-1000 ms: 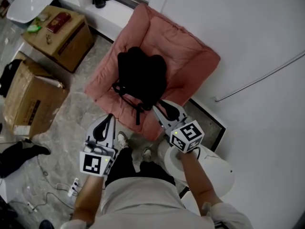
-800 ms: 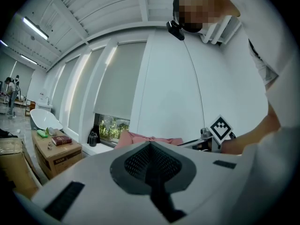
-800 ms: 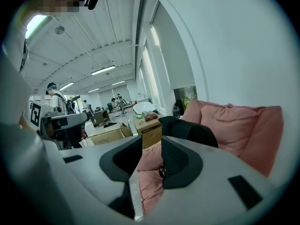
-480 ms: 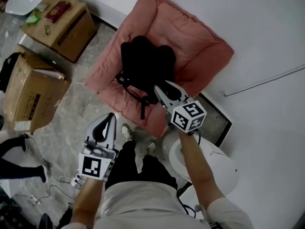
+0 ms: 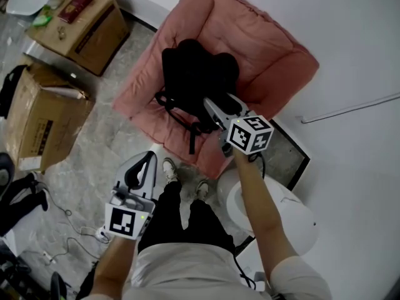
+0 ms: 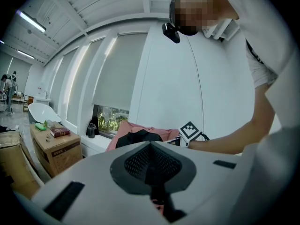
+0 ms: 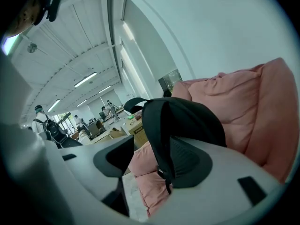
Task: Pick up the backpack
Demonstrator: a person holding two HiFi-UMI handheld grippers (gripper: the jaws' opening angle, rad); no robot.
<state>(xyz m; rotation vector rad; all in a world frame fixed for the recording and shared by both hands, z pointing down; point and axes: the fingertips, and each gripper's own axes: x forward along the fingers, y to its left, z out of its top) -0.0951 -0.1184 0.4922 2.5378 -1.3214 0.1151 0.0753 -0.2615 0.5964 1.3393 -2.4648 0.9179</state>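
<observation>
My right tool (image 5: 217, 108) has its jaws apart and still opening. In the right gripper view (image 7: 151, 165) one black webbing strap (image 7: 160, 144) of the backpack hangs down between them, close against the right-hand pad, and I see neither pad pressing on it. A second ago this tool was hovering at the front edge of the seat with its jaws much narrower. Since then it has come forward and down onto the lower end of the bag.

My left tool (image 5: 147, 159) has its jaws together with nothing between them, as the left gripper view (image 6: 152, 161) shows. It has sunk a little since the earlier frame and stays well apart from the bag, over the grey stone floor (image 5: 106, 145).

The black fabric backpack (image 5: 197, 80) has not shifted. It still lies slumped in the middle of the pink padded floor chair (image 5: 269, 55), straps trailing toward the front edge. Brown cardboard boxes (image 5: 44, 120) sit to the left.
</observation>
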